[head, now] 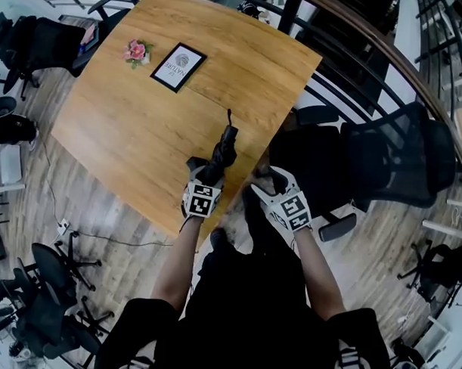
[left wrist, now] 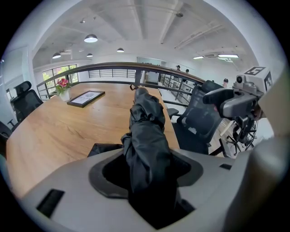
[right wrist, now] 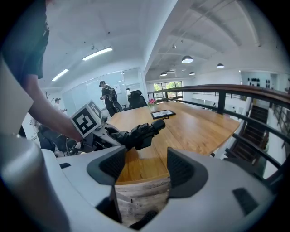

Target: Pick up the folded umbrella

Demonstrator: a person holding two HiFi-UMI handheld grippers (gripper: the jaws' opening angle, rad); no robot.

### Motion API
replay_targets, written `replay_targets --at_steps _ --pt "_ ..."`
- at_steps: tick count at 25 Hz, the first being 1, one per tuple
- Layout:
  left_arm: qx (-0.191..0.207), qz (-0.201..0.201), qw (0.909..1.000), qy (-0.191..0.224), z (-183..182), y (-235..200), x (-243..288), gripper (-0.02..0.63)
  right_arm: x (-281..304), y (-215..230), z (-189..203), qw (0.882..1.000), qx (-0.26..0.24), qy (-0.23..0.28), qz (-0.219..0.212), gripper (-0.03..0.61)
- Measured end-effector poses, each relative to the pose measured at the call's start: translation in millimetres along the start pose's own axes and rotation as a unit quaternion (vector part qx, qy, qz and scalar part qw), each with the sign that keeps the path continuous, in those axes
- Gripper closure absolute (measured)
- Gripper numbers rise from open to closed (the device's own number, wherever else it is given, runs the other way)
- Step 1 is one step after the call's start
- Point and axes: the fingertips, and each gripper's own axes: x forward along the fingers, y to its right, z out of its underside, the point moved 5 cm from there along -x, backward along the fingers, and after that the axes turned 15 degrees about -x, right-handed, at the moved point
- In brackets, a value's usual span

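Closest to me are my left tongs [left wrist: 145, 168], and they are clamped on the folded umbrella [left wrist: 147, 127]. Both grey jaws press on its black cloth, one from each side. The umbrella sticks out past the jaws and points away from me, across the worktop [head: 134, 131]. It is up in the air, just above the wood. It hangs over the edge of the worktop that is nearest to me, close to the near corner. A thin strap [head: 228, 115] pokes out from its far end.

My right tongs [right wrist: 141, 168] are just beside the left ones. Their jaws stand apart and nothing is between them. Through the gap I see only the near edge of the worktop and the wooden floor [head: 116, 214] below. These tongs hang past that near edge, off the worktop, and they do not touch the umbrella.

By the far edge of the worktop sits a little bunch of pink flowers [head: 136, 52]. Just beside it, a bit more toward the middle, a picture in a black frame [head: 178, 66] lies flat. Both are well apart from the umbrella.

A black office chair [head: 391, 159] stands on the floor to my right, near the worktop. A dark railing [head: 371, 64] curves behind it. A thin cable [head: 85, 232] lies on the floor to the left of the worktop.
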Motion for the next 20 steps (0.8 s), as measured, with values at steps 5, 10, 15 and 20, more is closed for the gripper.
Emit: replay_targets --at_steps 5,10,15,20 --pt "0.005 0.001 0.9998 0.021 -9.4 0.9 -24.4 0.342 -1.7 -14.8 -8.6 1.0 -0.007 0.006 0.001 0.278" --pt "0.008 0.002 0.999 0.044 -14.8 0.2 -50.4 0.342 -5.4 -28.2 -17.3 1.0 -0.012 0.011 0.007 0.278" --pt "0.01 -0.008 0.9975 0.069 -11.5 -4.3 -77.6 0.342 -9.8 -42.2 -24.2 1.0 -0.016 0.02 0.017 0.282" --pt "0.009 -0.008 0.9956 0.093 -11.7 -7.2 -104.4 0.342 -13.9 -54.9 -28.6 0.999 -0.021 0.023 0.025 0.282"
